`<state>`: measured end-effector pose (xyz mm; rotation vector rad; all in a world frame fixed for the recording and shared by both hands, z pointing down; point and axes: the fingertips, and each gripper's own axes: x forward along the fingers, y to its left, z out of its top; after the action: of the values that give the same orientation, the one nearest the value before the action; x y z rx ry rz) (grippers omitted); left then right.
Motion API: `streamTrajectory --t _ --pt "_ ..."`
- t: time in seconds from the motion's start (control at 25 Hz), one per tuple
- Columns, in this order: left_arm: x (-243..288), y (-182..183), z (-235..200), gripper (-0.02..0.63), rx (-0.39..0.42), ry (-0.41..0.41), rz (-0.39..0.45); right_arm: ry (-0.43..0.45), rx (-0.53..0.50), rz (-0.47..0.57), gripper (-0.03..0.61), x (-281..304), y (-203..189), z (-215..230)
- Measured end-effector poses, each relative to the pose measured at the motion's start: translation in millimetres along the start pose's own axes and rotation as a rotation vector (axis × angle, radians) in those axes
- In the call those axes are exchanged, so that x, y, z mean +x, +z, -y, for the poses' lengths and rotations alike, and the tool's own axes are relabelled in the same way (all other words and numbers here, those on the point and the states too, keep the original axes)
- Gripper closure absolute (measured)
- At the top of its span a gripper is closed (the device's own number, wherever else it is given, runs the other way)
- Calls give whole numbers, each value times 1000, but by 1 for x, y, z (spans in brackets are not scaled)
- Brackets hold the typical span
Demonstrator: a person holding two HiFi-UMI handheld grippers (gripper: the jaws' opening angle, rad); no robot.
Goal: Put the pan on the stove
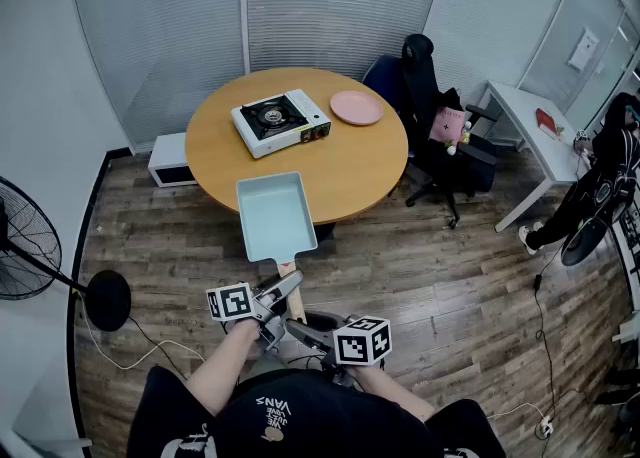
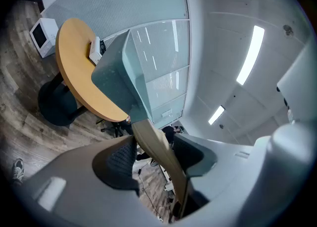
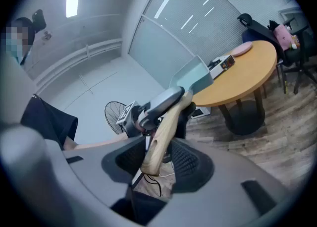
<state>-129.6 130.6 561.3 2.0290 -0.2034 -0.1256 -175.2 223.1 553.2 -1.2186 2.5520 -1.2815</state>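
So I've got the pale blue pan [image 1: 272,216] up in the air in the middle of the head view. It hangs around the near edge of the round surface [image 1: 370,171] and isn't resting on it, as far as I can judge. Both grippers are on its wooden handle [image 1: 289,274]. The left gripper [image 1: 285,291] is clamped on it closer to the pan body, and the right gripper [image 1: 298,326] is closed around the tail end, lower in the frame. I'd say two grips make sense here: the pan is long and front-heavy, so one pinch on a smooth handle would probably let it droop or roll. The stove [image 1: 281,122] sits toward the top centre of the frame, well apart from the pan, with its burner bare. A pink plate [image 1: 356,107] lies just to its right. The next bit is carrying the pan forward and level, then setting it down square on the burner without drifting toward the plate.
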Motion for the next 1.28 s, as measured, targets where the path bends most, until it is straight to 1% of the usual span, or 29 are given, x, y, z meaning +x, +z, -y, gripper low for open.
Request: streamTrajectory --t 0.16,0.52,0.72,0.92,1.28 --pt "0 -5 3 380 -4 -2 -2 0 3 7 420 -4 -3 -2" --pt "2 -2 -3 376 -7 -7 -9 14 22 34 416 2 -1 1" --pt "19 9 -18 376 -14 -15 -32 -5 32 35 414 11 11 19" --pt "44 38 -41 376 -38 -25 -57 -30 48 41 414 30 41 48" --pt "87 121 -88 376 -51 -45 -97 -65 58 67 414 86 115 100"
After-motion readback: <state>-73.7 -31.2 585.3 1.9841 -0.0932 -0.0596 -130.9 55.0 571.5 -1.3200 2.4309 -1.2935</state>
